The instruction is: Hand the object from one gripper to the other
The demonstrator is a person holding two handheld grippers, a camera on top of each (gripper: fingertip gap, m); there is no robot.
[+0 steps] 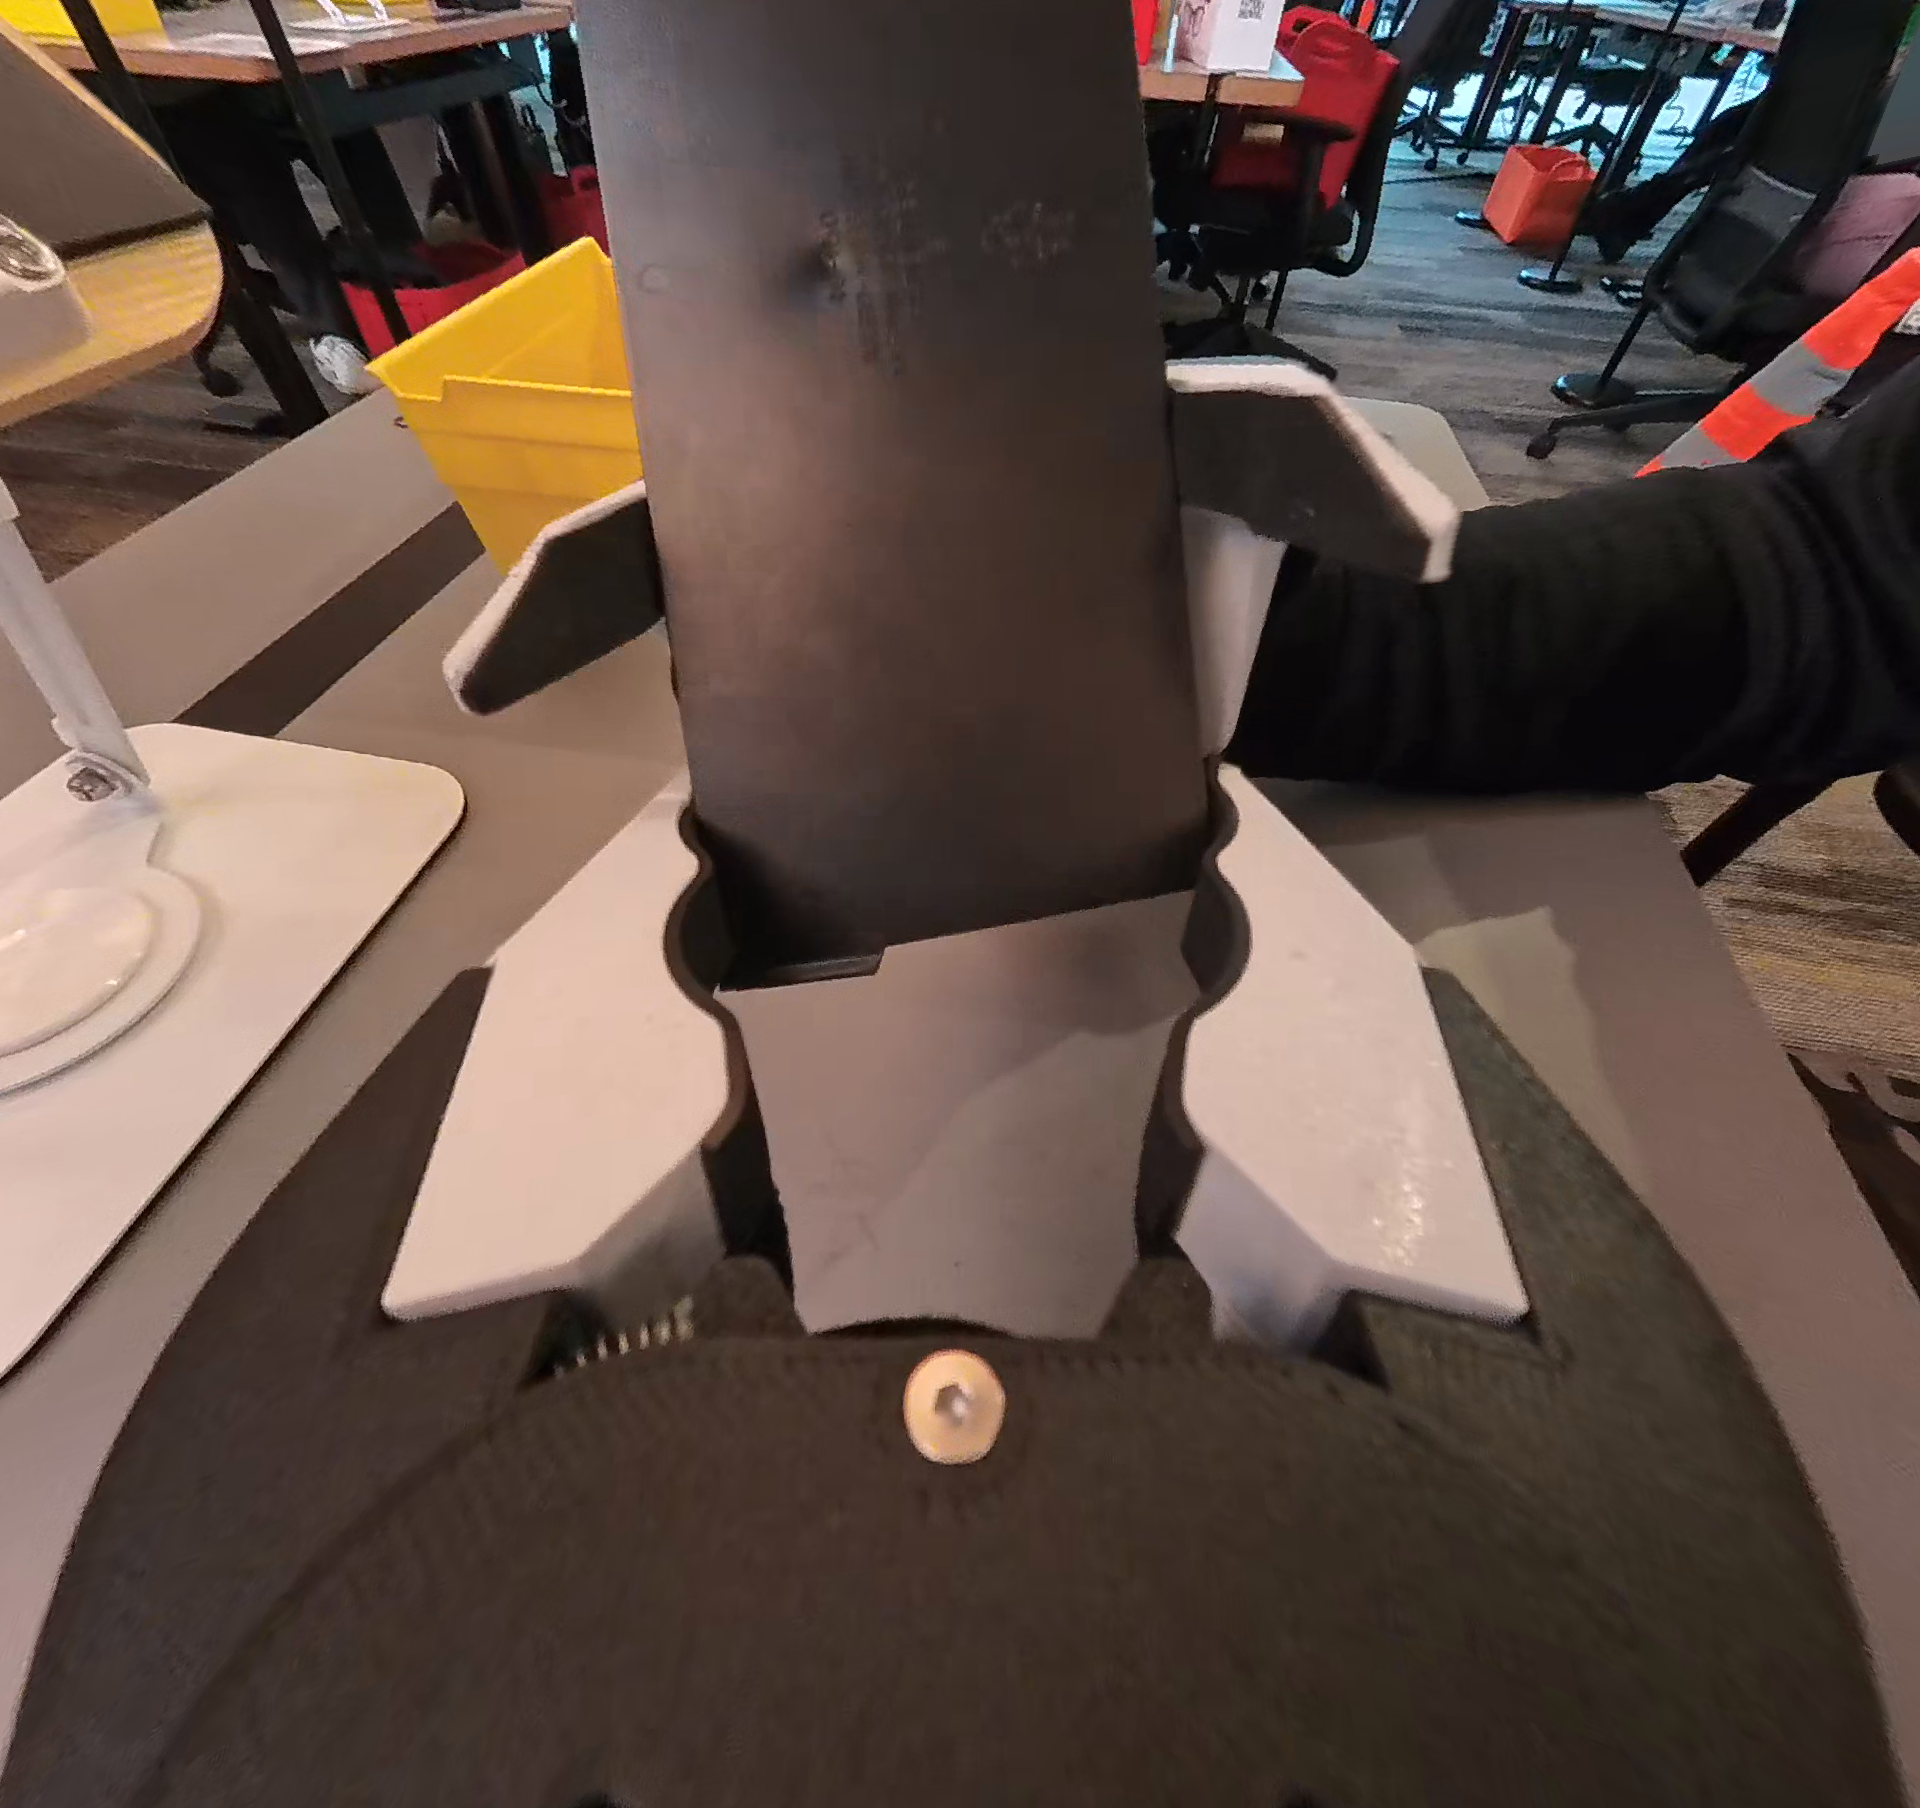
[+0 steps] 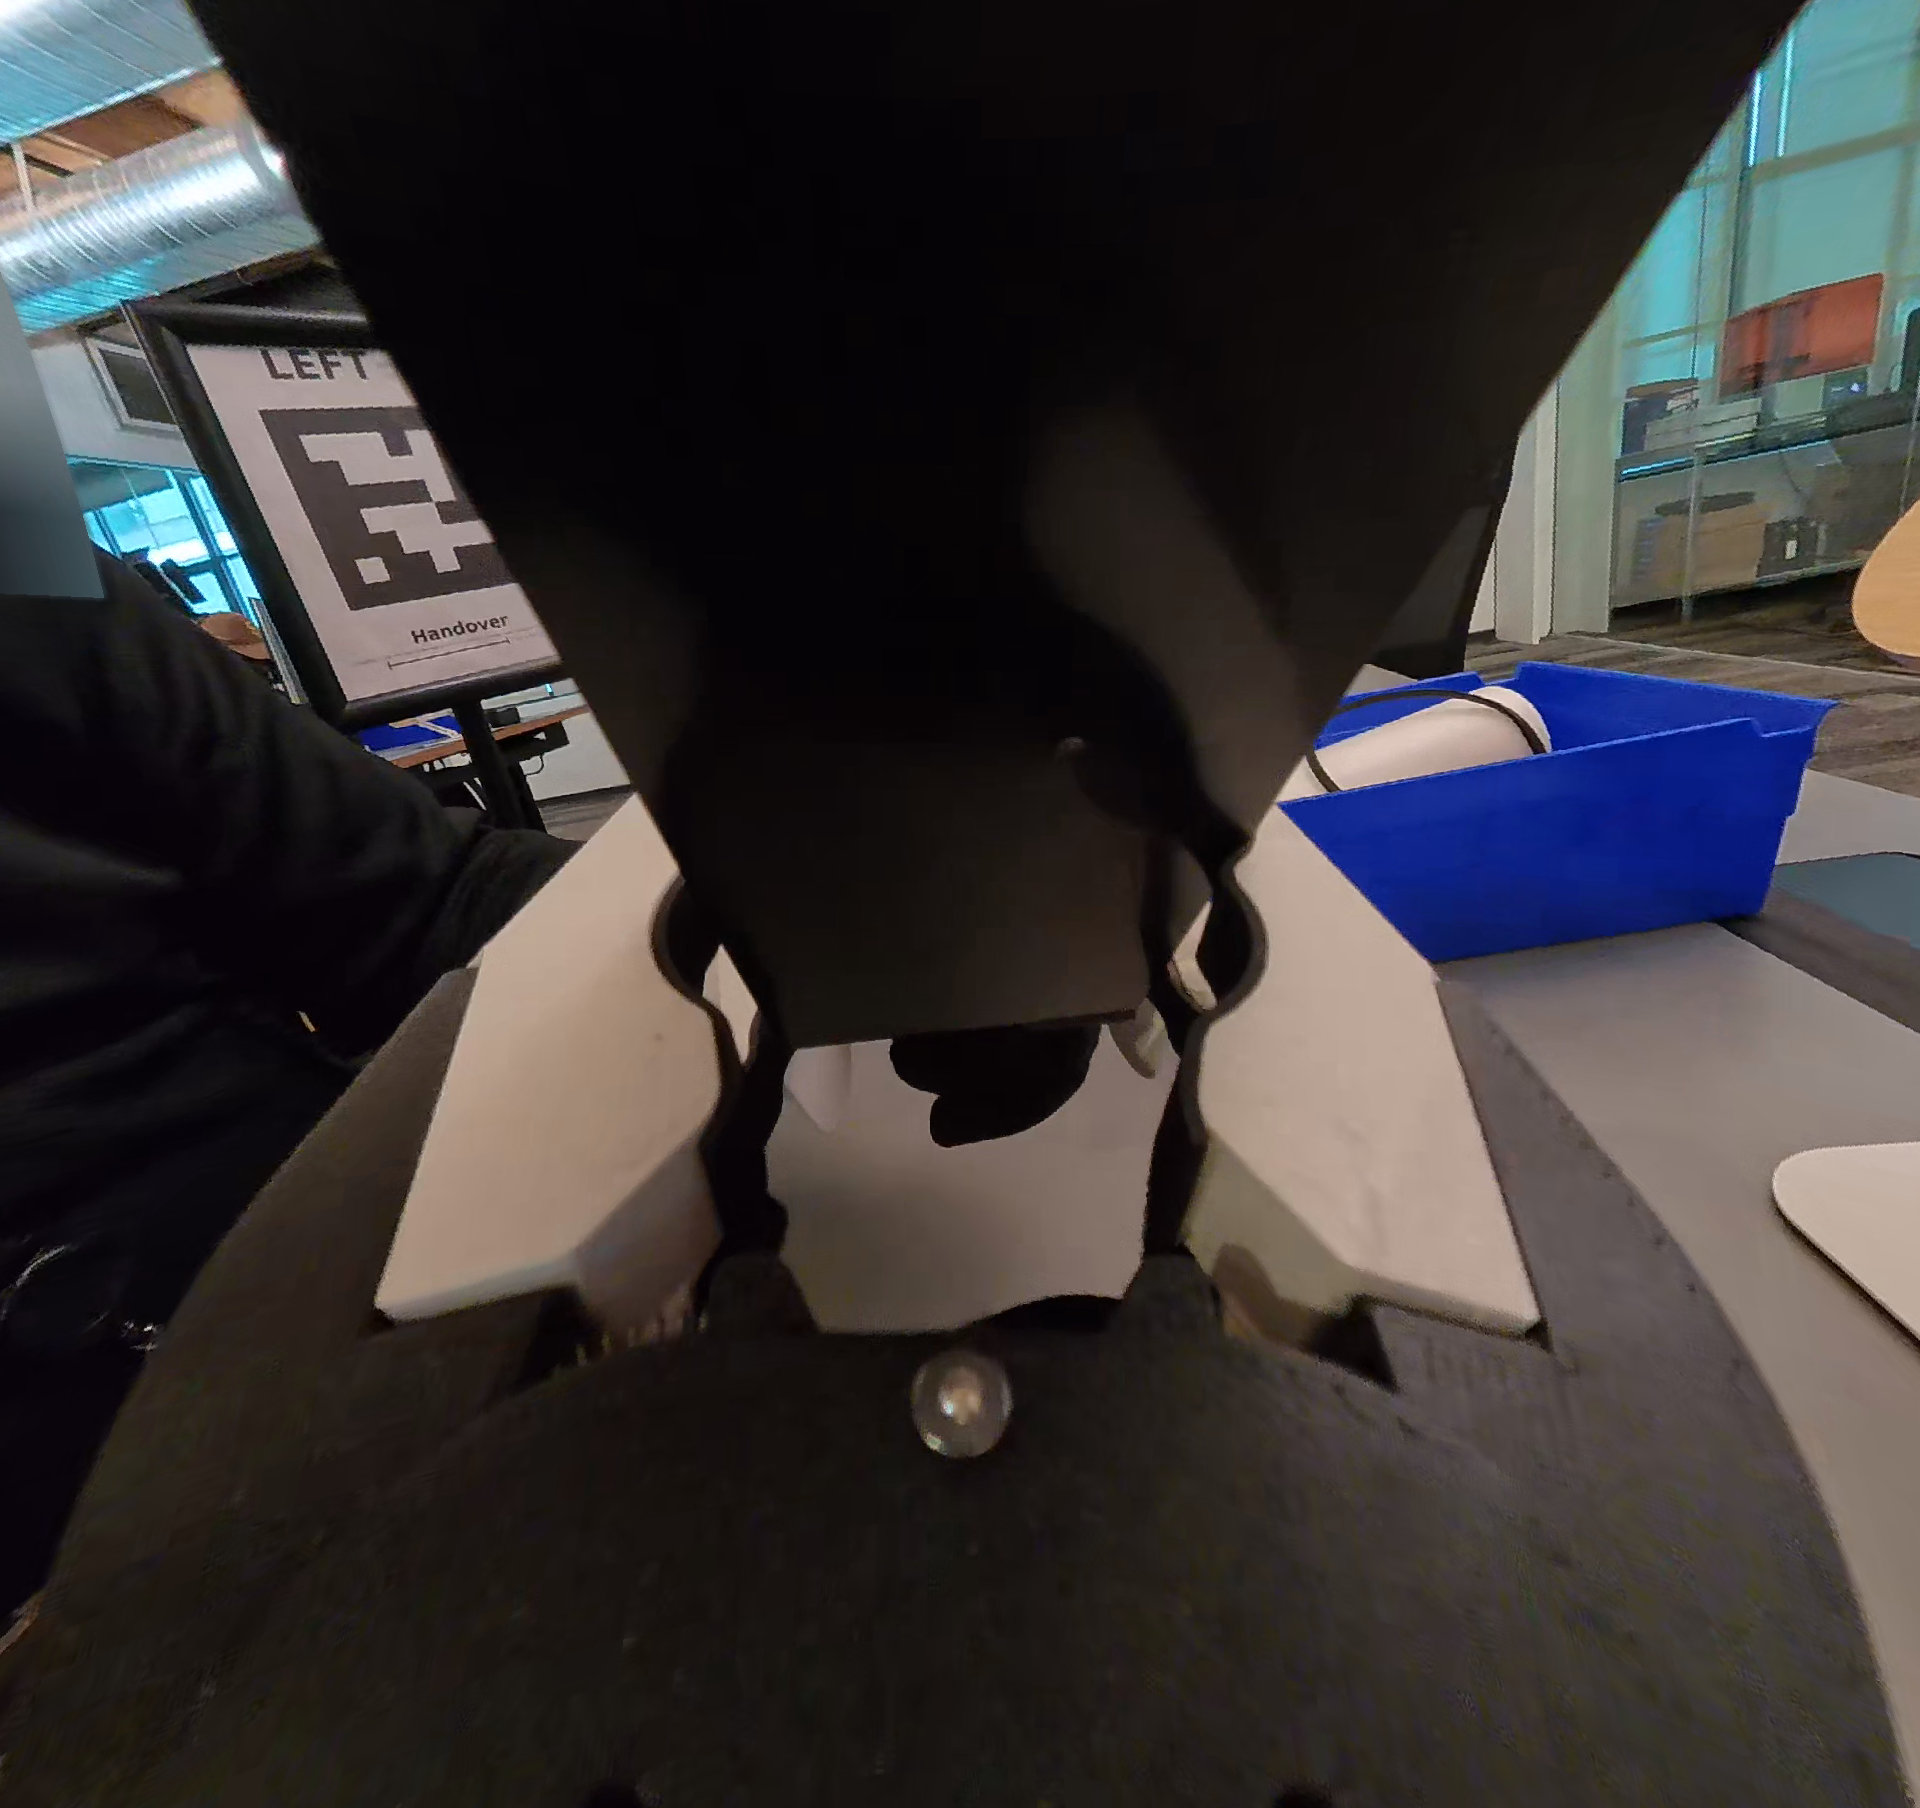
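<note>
The grey desk (image 1: 1558, 875) carries a yellow bin (image 1: 520, 408), a blue bin (image 2: 1558, 823) and a white lamp base (image 1: 208, 875). A long, flat black object (image 1: 894, 408) stands between both tools, its long axis running up and away from the left hand-held gripper (image 1: 951, 885), which clamps its lower end. Higher up, the right hand-held gripper (image 1: 935, 553) straddles it crosswise; in its own dim view the right hand-held gripper (image 2: 956, 937) seems closed on the same object (image 2: 935, 408).
</note>
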